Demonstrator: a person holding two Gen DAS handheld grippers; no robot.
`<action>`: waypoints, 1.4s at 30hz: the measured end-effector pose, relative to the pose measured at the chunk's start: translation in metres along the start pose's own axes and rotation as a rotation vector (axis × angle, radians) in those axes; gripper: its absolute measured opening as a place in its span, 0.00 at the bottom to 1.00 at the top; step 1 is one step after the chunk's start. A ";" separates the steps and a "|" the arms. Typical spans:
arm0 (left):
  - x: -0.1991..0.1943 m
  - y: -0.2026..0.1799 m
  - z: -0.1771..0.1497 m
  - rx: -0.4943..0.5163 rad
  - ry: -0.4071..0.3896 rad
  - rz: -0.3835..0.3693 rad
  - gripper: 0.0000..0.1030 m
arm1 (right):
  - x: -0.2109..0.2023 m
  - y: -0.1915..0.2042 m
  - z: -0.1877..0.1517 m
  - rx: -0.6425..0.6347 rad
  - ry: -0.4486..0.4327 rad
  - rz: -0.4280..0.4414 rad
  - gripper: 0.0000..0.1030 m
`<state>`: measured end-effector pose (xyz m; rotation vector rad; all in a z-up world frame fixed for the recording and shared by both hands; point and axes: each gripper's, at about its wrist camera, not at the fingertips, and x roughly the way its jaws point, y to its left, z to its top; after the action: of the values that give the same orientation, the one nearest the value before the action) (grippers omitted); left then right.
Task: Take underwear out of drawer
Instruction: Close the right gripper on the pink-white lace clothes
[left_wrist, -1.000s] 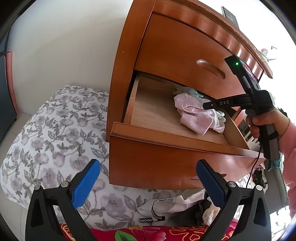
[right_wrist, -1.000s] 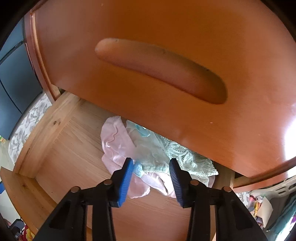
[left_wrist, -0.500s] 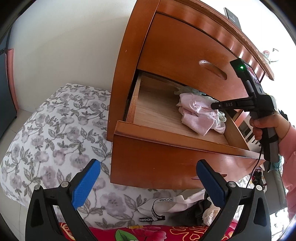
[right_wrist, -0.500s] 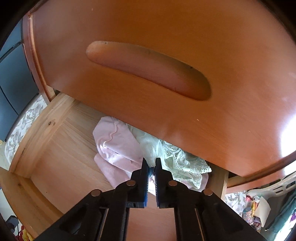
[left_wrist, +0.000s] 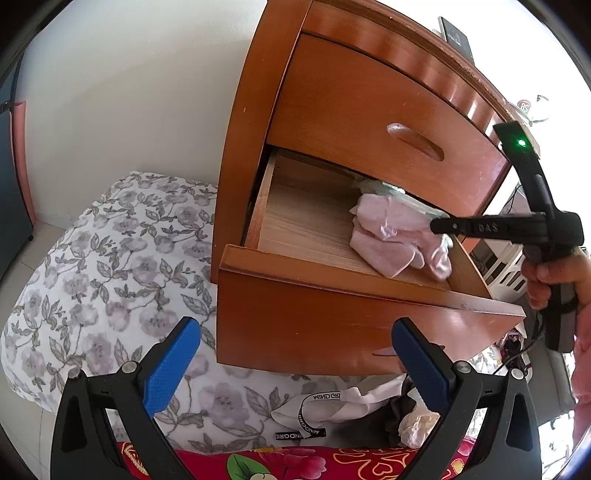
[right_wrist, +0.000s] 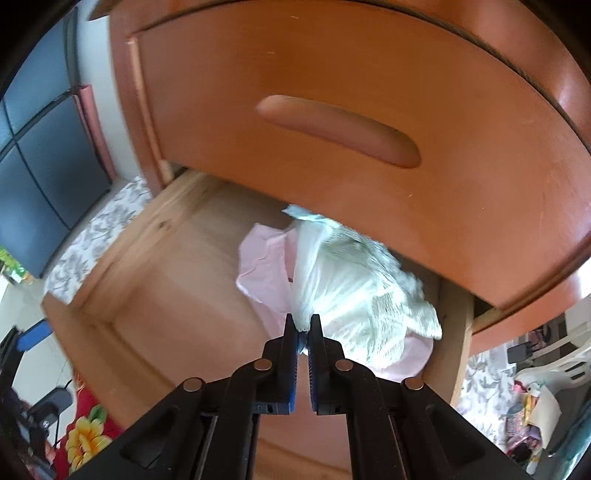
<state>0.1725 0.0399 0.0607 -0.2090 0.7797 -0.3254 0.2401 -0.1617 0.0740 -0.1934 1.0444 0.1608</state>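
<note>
The lower drawer of a brown wooden nightstand stands pulled out. Inside lie pale pink underwear and a pale green lacy piece. My right gripper is shut on the edge of the green lacy piece, which stretches up from the pile toward the tips. In the left wrist view a hand holds the right gripper over the drawer's right side. My left gripper hangs open in front of the drawer front, holding nothing.
The upper drawer is closed and overhangs the back of the open one. A floral bedspread lies to the left. Below the drawer front rest several garments and a red floral cloth. A white plastic chair stands at right.
The right gripper closed on the pale green lacy piece and has drawn back and up, pulling the fabric taut out of the pile. The left gripper stayed where it was.
</note>
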 end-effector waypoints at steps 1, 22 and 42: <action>-0.001 0.000 0.000 -0.001 -0.001 0.001 1.00 | -0.001 0.002 -0.002 -0.002 -0.002 0.013 0.05; -0.006 -0.001 0.000 -0.005 -0.001 -0.009 1.00 | -0.027 -0.030 -0.024 0.197 -0.036 0.191 0.08; 0.000 -0.002 -0.002 -0.003 0.023 -0.009 1.00 | -0.009 -0.057 -0.026 0.292 -0.015 0.201 0.11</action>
<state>0.1711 0.0382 0.0598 -0.2115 0.8018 -0.3355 0.2264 -0.2231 0.0742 0.1777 1.0588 0.1881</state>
